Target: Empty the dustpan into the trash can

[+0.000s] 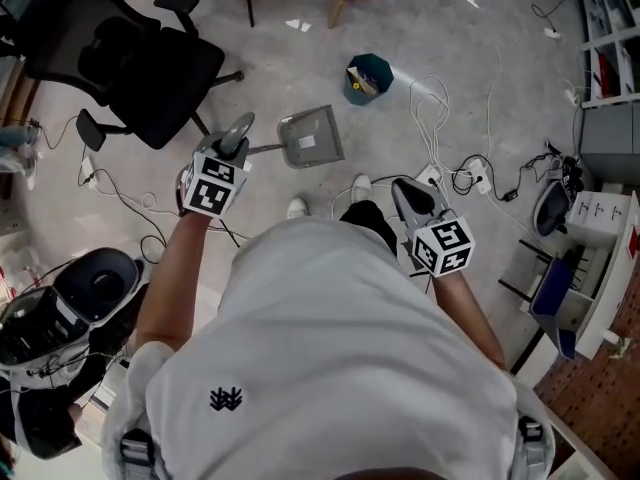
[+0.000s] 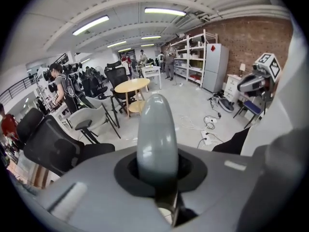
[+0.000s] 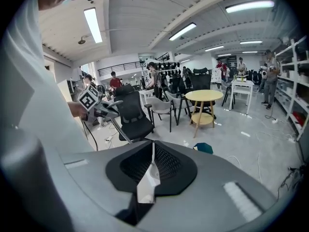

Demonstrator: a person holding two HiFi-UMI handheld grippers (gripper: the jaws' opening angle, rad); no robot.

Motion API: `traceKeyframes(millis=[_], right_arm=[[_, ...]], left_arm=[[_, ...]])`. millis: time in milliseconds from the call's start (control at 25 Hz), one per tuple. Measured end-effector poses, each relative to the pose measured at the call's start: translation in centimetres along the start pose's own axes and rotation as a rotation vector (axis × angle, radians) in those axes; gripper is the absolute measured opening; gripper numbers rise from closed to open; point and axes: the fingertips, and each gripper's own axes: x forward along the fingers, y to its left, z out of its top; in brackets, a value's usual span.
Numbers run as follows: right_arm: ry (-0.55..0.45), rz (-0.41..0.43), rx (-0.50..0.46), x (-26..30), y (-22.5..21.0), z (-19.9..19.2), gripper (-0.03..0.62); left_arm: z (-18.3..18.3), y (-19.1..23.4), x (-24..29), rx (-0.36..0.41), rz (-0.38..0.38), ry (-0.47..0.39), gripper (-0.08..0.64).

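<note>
1. Open workshop with a smooth grey concrete floor [image 1: 270, 58] strewn with loose cables.
2. The left gripper [image 1: 236, 140] is clamped on the rounded, glossy grey plastic handle [image 2: 157, 139] of the flat grey long-handled dustpan [image 1: 312, 136]. The pan sits near the small round teal trash can [image 1: 368, 76], apart from it.
3. The right gripper [image 1: 408, 196] has its jaws pressed together with nothing between them.
4. Only the left gripper view shows the handle filling the jaws. Only the right gripper view shows the round wooden table [image 3: 211, 96] beyond the can.

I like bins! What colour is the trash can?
The trash can is teal, clearest in the head view.
</note>
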Motion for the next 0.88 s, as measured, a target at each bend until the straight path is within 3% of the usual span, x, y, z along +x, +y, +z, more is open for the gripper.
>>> traceKeyframes(millis=[160,520,880], right_arm=[[0.025,0.014,0.008,-0.2,1.9,-1.3,0.006],[0.034,0.025,-0.012,0.5,4.5,-1.1,0.005],[0.029,0.021,-0.038,1.0,5.5,0.0,0.000]], left_arm=[[-1.2,-1.1,-0.7,-0.068,-0.019,-0.003,0.095],[-3.9,-3.7,-0.3,-0.004,-0.062,0.013,0.092],[-4.5,-4.2,-0.6,-0.027,-0.111,0.001,0.094]])
